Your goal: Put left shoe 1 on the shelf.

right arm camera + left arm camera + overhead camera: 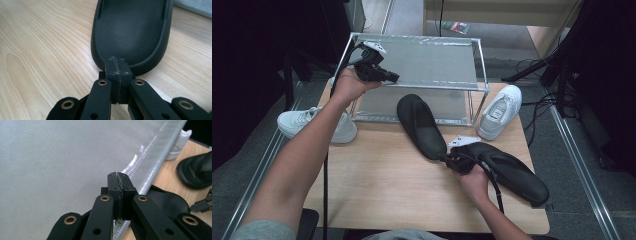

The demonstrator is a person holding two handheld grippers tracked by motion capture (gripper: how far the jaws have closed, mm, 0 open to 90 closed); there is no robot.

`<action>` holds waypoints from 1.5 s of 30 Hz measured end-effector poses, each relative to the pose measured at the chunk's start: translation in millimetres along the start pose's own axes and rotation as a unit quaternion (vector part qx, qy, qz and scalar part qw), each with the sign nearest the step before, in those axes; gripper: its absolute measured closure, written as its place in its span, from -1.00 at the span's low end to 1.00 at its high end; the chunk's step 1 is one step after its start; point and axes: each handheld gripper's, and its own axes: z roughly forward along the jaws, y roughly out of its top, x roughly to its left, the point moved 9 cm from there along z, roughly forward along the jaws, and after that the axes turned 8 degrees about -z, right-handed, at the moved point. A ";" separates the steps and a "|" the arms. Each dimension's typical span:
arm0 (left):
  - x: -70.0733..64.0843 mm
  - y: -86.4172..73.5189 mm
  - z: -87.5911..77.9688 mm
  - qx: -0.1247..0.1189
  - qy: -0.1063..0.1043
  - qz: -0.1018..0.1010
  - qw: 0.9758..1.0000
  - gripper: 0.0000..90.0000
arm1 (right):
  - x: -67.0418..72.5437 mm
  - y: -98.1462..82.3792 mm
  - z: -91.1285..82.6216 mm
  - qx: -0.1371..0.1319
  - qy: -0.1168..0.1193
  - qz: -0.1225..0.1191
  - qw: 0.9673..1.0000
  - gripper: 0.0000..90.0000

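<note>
Slip-on shoes in black lie on the tabletop [377, 190]; the nearer black shoe [130, 32] sits in front of the shoe rack [427, 62], heel toward the right gripper [451, 159]. Its fingers [117, 72] are pressed together at the heel rim, seemingly pinching it. The shoe looks light, soft-walled, matte; the heel edge seems the best hold. The left gripper [388, 76] hovers over the rack's top shelf, fingers closed on nothing.

Black slipper [421, 125] lies flat on table, heel toward person
</note>
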 end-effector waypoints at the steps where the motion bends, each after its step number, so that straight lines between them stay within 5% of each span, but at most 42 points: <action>1: 1.1 -0.2 0.2 0.001 0.000 0.002 1.000 1.00 | -0.1 0.4 0.6 -0.003 0.001 0.000 1.000 1.00; 18: 2.0 -0.9 3.2 0.015 0.005 -0.006 1.000 1.00 | 4.9 16.3 21.4 -0.026 0.011 0.017 0.999 1.00; 24: 2.9 -1.5 2.9 0.012 -0.003 -0.009 1.000 1.00 | 7.9 29.3 35.1 -0.027 0.005 0.004 1.000 1.00; 45: 4.1 -2.4 3.2 0.007 -0.010 -0.020 1.000 1.00 | -2.1 78.6 67.0 -0.067 0.010 0.031 0.997 1.00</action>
